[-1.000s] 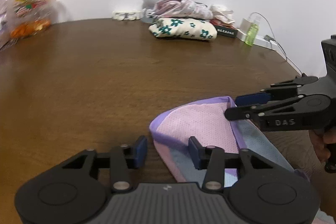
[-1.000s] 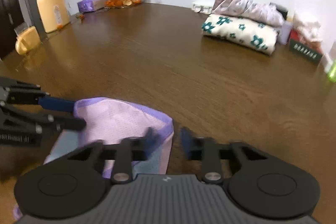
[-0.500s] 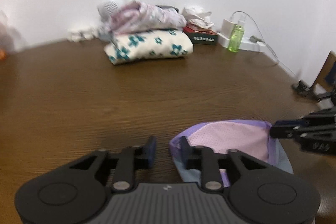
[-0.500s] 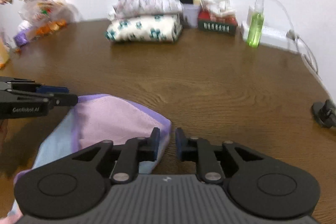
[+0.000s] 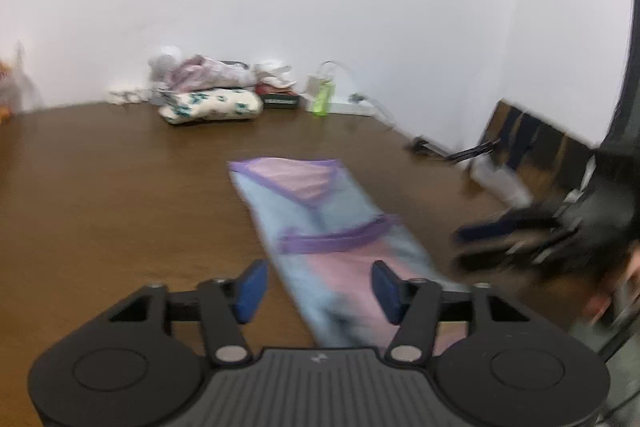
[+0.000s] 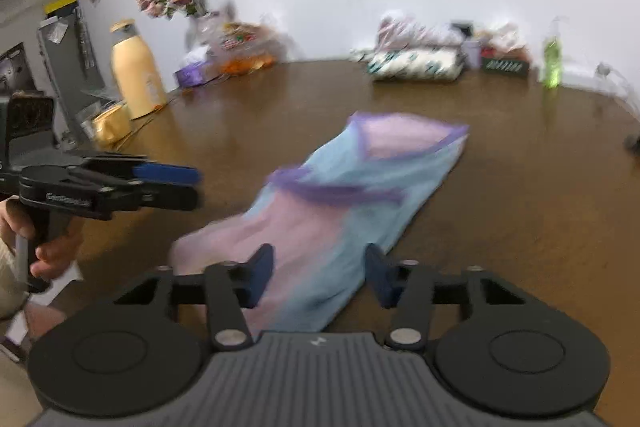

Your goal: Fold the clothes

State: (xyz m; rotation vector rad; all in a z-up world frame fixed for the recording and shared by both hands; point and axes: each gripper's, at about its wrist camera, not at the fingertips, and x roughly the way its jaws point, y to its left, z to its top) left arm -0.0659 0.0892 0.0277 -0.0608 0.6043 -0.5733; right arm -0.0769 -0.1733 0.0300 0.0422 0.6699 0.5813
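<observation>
the garment (image 5: 320, 223), pink and pale blue with purple trim, lies on the brown table (image 5: 120, 179) as a long narrow strip, its near end reaching the table edge; the left gripper (image 5: 316, 285) and right gripper (image 6: 318, 273) both hang above that end, jaws wide apart and holding nothing, probably placed to fold the strip shorter.

Soft, even indoor light fills both views, with the white wall (image 5: 320, 7) bright and the brown bench (image 6: 520, 207) showing faint sheen. Motion blur smears both pictures, worst on the right hand-held gripper (image 5: 476, 247). Fisheye bending and dark vignetting mark the corners.
</observation>
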